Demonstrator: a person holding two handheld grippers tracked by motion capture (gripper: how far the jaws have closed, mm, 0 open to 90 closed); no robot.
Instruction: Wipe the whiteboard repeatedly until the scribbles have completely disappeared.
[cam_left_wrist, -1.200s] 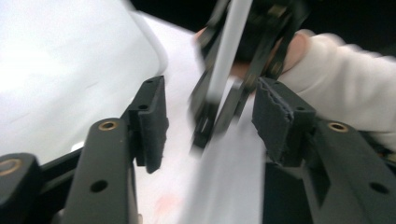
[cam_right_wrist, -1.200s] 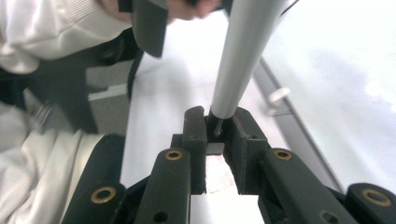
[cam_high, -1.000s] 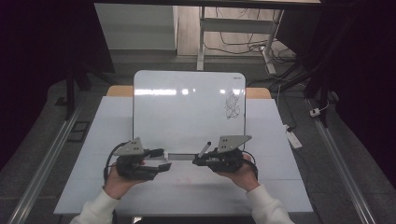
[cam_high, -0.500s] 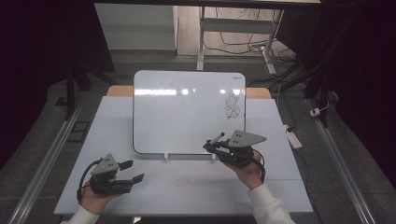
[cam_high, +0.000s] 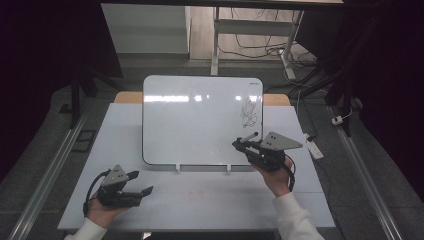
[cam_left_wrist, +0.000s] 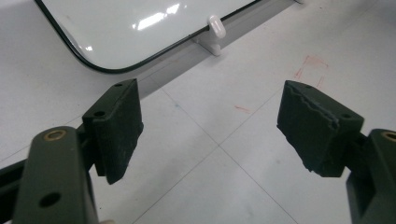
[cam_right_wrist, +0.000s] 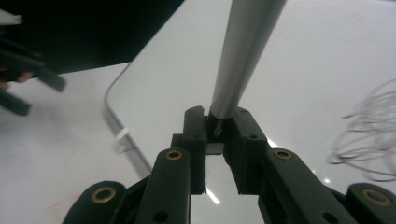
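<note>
A white board (cam_high: 200, 120) stands tilted on the table, with a black scribble (cam_high: 248, 112) near its upper right. My right gripper (cam_high: 241, 145) is at the board's lower right corner, shut on a grey marker (cam_high: 250, 136). In the right gripper view the marker (cam_right_wrist: 243, 51) rises from the shut gripper (cam_right_wrist: 219, 123) over the board (cam_right_wrist: 317, 70), with the scribble (cam_right_wrist: 369, 135) to its right. My left gripper (cam_high: 142, 183) rests low at the table's front left. Its jaws have just been opening and stand wide in the left gripper view (cam_left_wrist: 219, 126), with only bare table between them.
Two white clips (cam_high: 177, 167) prop the board's lower edge. The table (cam_high: 125, 135) bears faint red marks (cam_high: 197, 194) near its front middle. A white power strip (cam_high: 315, 149) lies off the table's right edge. Metal rails run along the floor on both sides.
My left gripper has drawn back from the board's lower edge to the table's front left and opened wider. My right gripper has moved right and up along the board with the marker.
</note>
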